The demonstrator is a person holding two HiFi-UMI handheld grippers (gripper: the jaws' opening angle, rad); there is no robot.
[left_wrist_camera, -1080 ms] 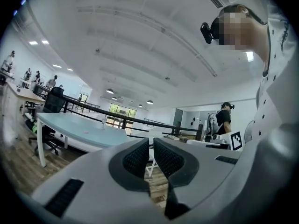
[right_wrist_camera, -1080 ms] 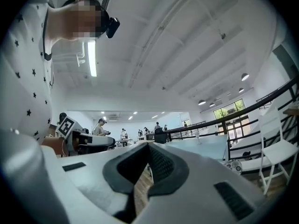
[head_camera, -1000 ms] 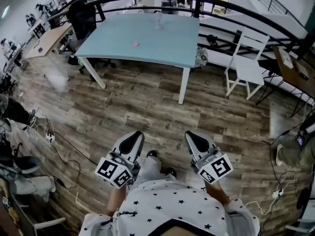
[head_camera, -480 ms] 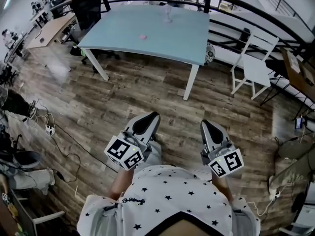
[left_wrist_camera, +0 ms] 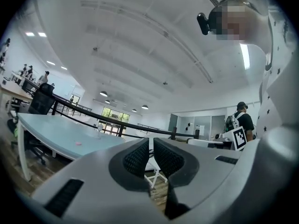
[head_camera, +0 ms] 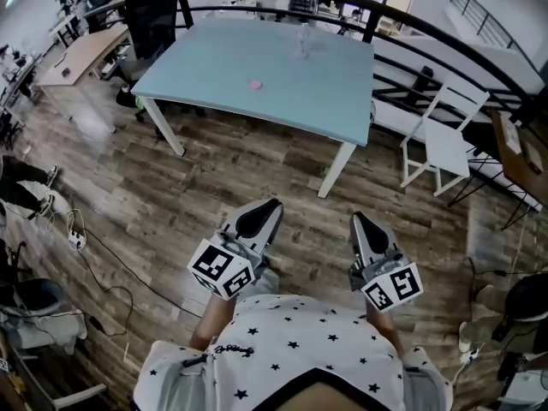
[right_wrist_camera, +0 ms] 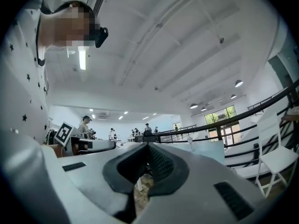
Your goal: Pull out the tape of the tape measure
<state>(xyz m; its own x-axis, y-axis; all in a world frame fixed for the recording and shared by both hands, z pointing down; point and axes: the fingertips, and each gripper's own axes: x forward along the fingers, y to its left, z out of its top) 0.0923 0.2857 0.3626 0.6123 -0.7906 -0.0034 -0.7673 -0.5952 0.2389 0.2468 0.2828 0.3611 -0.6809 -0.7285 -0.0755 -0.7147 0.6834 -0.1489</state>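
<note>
A light blue table (head_camera: 334,101) stands a few steps ahead on the wooden floor. On it lie a small pink object (head_camera: 254,84) and, farther back, a clear upright item (head_camera: 301,41); both are too small to identify, and I cannot make out a tape measure. My left gripper (head_camera: 265,209) and right gripper (head_camera: 358,223) hang side by side in front of my body, well short of the table. In the gripper views, the left gripper (left_wrist_camera: 150,144) and right gripper (right_wrist_camera: 148,149) have their ribbed pads together with nothing between them.
A white chair (head_camera: 447,142) stands right of the table. A black railing (head_camera: 411,20) curves behind it. A black office chair (head_camera: 150,20) and a wooden desk (head_camera: 73,58) are at the far left. Cables (head_camera: 94,251) trail over the floor at left.
The table has come nearer and lower in the head view. Both grippers have lifted slightly and stayed shut, side by side.
</note>
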